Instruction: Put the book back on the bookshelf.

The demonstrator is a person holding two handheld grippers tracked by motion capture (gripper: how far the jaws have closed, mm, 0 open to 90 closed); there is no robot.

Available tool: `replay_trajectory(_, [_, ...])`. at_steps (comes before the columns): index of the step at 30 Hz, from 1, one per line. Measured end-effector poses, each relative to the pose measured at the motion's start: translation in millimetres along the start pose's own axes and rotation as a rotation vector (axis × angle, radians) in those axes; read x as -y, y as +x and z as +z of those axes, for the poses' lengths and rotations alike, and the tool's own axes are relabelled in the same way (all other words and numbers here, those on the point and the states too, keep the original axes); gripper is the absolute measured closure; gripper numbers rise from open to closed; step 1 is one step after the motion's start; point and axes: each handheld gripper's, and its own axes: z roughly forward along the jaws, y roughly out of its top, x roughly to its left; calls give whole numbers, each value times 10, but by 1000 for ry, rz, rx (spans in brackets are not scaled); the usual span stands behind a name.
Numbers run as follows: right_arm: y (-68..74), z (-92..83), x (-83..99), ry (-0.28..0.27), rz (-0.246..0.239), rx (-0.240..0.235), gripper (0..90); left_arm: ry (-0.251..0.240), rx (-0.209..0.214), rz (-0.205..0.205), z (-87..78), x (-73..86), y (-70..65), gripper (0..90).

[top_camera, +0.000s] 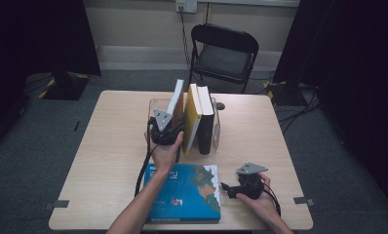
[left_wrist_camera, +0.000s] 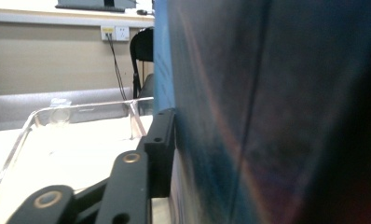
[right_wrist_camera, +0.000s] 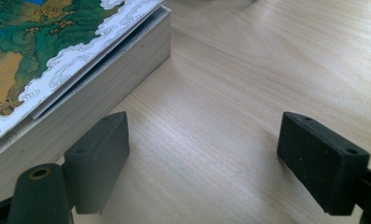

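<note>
At the clear bin (top_camera: 215,127), my left gripper (top_camera: 164,127) sat loosened around the upright blue book (left_wrist_camera: 267,116) — right gripper (right_wrist_camera: 202,158) gaped, empty, beside the flat book (right_wrist_camera: 58,60).

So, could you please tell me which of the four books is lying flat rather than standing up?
The big blue book with the map-like cover, flat on the table near the person. The white, yellow and black books stand upright in the clear holder.

Wooden table (top_camera: 109,146): book rack (top_camera: 155,105), atlas (top_camera: 192,192).

From above we overlook the table (top_camera: 109,141); our gripper cameras sit close, sharing its big book (top_camera: 184,192) (right_wrist_camera: 58,60).
</note>
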Motion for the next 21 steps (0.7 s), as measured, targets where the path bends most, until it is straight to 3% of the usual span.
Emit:
replay_trajectory(6, [0,0,0,0,0,0,165,54,46,11,-130,-130,47,544])
replay_trajectory(9, [0,0,0,0,0,0,165,98,45,62,-181,-236,14,499])
replay_trajectory(11, [0,1,0,0,-1,-1,165,112,54,68,-225,-315,7,485])
replay_trajectory(14, [0,1,-1,1,-2,0,164,152,80,48,-269,-452,32,477])
replay_trajectory(21, [1,3,-3,1,-4,0,165,346,152,-17,-204,-722,102,424])
